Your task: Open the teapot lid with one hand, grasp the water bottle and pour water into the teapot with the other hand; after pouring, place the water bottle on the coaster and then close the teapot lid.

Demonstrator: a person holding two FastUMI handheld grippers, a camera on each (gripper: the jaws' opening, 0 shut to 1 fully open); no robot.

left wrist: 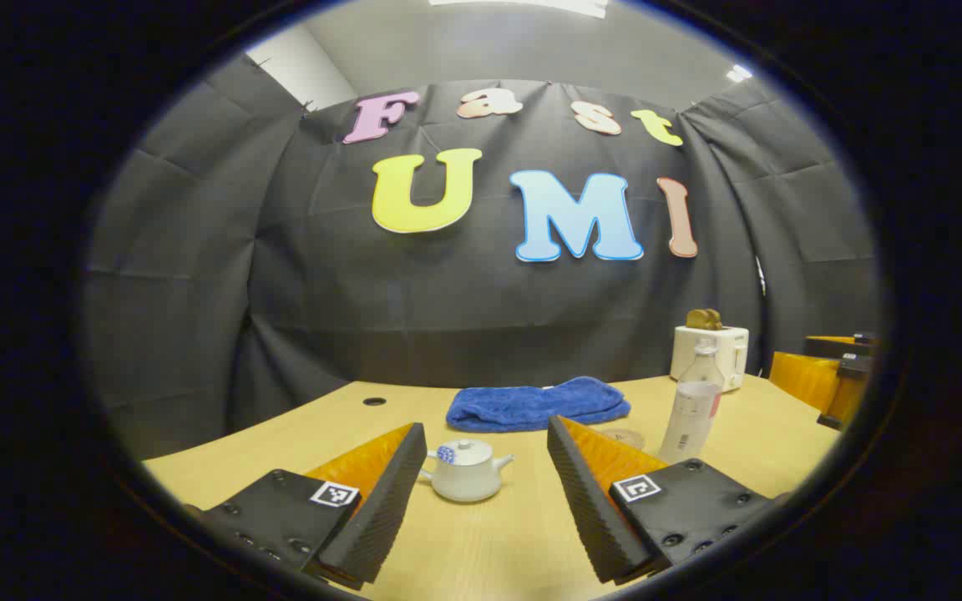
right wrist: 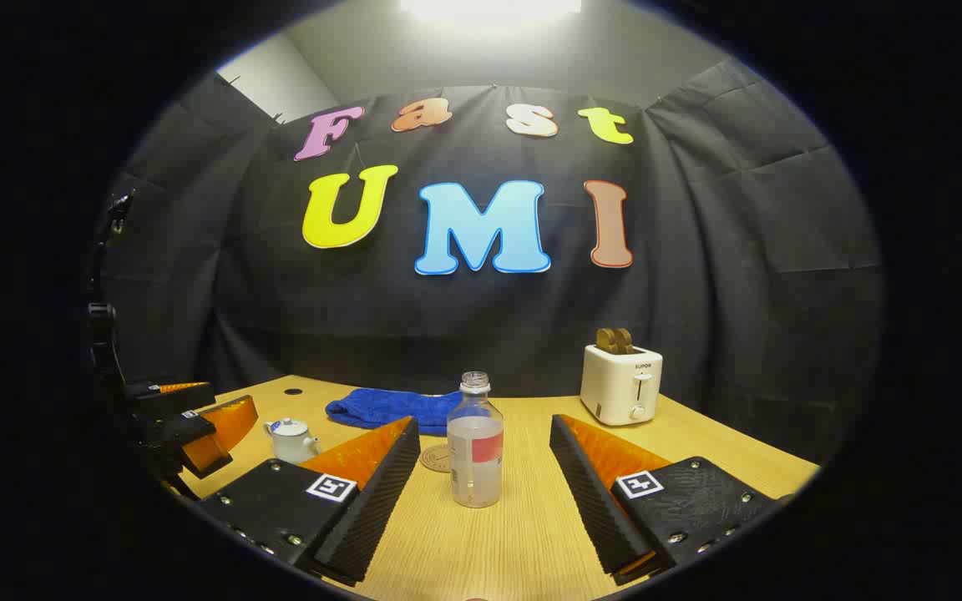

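A small white teapot with its lid on stands on the wooden table, straight ahead of my left gripper, which is open with the pot a little beyond its fingertips. The teapot also shows at the left of the right gripper view, beside the left gripper. A clear, uncapped water bottle with some water in it stands upright in front of my open right gripper, between and just past its fingers. The bottle stands right of the teapot. A round brown coaster lies flat just left of the bottle.
A folded blue towel lies behind the teapot near the back of the table. A white toaster with toast in it stands at the back right. A small round hole is in the tabletop at the back left.
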